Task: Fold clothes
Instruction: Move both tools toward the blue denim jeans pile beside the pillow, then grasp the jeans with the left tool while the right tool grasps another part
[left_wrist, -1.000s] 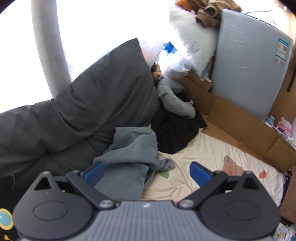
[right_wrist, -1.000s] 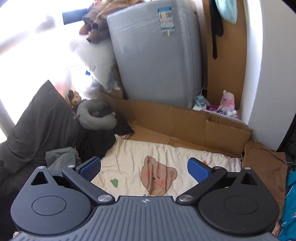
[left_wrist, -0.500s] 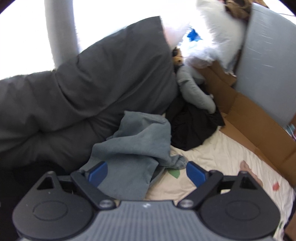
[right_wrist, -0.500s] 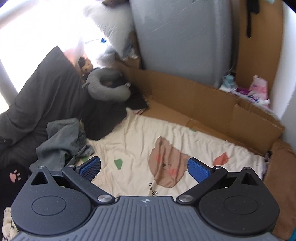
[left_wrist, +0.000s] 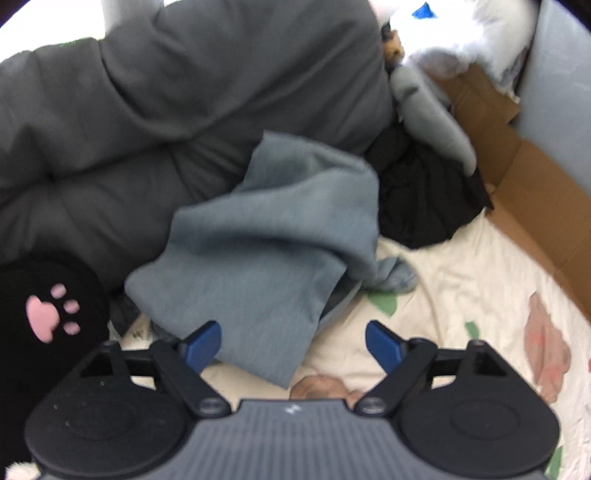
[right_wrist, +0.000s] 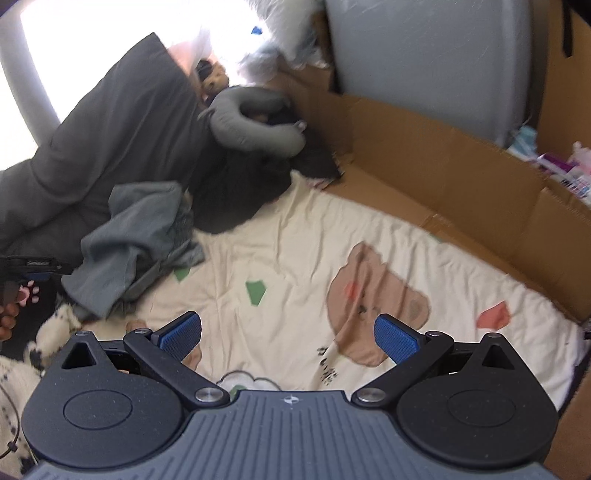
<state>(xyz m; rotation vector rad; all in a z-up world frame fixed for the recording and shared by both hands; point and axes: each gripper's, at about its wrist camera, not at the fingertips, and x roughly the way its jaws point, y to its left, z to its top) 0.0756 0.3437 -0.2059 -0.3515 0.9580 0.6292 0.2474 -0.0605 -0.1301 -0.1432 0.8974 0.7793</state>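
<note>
A crumpled grey-blue garment (left_wrist: 266, 251) lies on the cream bear-print sheet (left_wrist: 461, 295), leaning against a dark grey duvet (left_wrist: 184, 92). My left gripper (left_wrist: 293, 343) hangs just above its near corner. Its jaws are closing and the cloth's lower flap reaches in between them, but the blue pads (left_wrist: 203, 343) do not press on it. From the right wrist, the same garment (right_wrist: 129, 236) sits at the left. My right gripper (right_wrist: 289, 336) stands open over the bare sheet (right_wrist: 295, 240), with nothing between its fingers.
Black clothing (left_wrist: 424, 192) and a grey neck pillow (right_wrist: 251, 122) lie behind the garment. Cardboard walls (right_wrist: 443, 155) border the sheet's far side, below a grey plastic-wrapped slab (right_wrist: 424, 55). A black cushion with a pink paw print (left_wrist: 48, 317) sits at the near left.
Both grippers have sunk toward the bed. The garment has grown large in the left wrist view and now reaches between the left jaws, which have narrowed a little.
</note>
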